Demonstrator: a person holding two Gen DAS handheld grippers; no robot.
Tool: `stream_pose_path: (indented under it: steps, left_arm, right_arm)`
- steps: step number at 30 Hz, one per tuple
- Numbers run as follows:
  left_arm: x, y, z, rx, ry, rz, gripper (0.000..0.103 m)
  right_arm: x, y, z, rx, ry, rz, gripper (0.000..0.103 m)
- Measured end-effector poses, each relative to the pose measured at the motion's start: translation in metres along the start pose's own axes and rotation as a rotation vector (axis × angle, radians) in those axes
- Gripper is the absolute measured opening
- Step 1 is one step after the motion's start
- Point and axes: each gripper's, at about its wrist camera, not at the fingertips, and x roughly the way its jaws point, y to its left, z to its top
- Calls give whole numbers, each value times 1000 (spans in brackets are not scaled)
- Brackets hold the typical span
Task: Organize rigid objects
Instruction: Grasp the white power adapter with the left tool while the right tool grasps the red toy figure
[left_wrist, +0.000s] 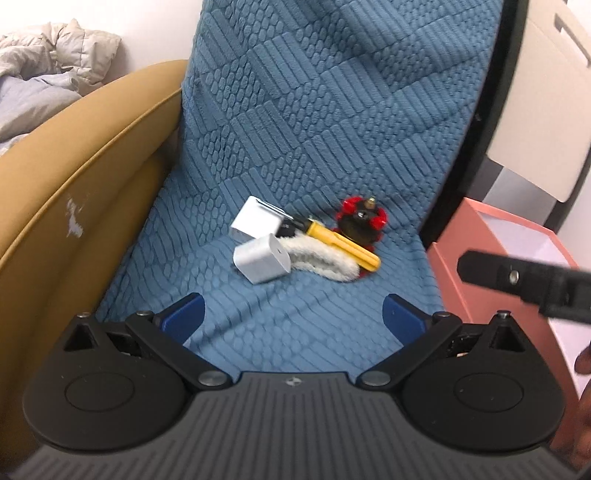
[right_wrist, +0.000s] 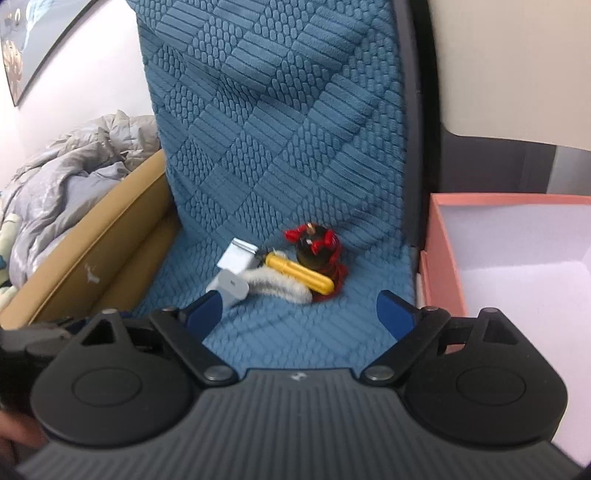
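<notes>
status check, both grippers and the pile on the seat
Left gripper open, empty. Right gripper open, empty. Chargers, yellow tool piled on blue seat cover, untouched. Pink box open; path clear.

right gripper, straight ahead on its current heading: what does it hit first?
Probably the fluffy white strip and yellow handle lying midway ahead of the open right gripper; the nearer white charger sits left, by the left finger. Depth unclear.

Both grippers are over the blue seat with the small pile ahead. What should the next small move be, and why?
Probably carry the right gripper forward and down onto the yellow-handled tool. Its jaws stand open and empty, the tool lies on top of the pile, and the pink box sits open just to its right.
</notes>
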Motion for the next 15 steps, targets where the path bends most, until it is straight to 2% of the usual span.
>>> stream_pose_path:
  steps: [6, 10, 15]
  left_arm:
    - [32, 11, 12, 7, 3, -9, 103]
    - [55, 16, 16, 25, 6, 12, 103]
    - [77, 25, 26, -1, 12, 6, 103]
  right_arm:
    - [37, 3, 21, -74, -35, 29, 92]
    - [65, -1, 30, -74, -24, 40, 92]
    - [106, -8, 33, -67, 7, 41, 92]
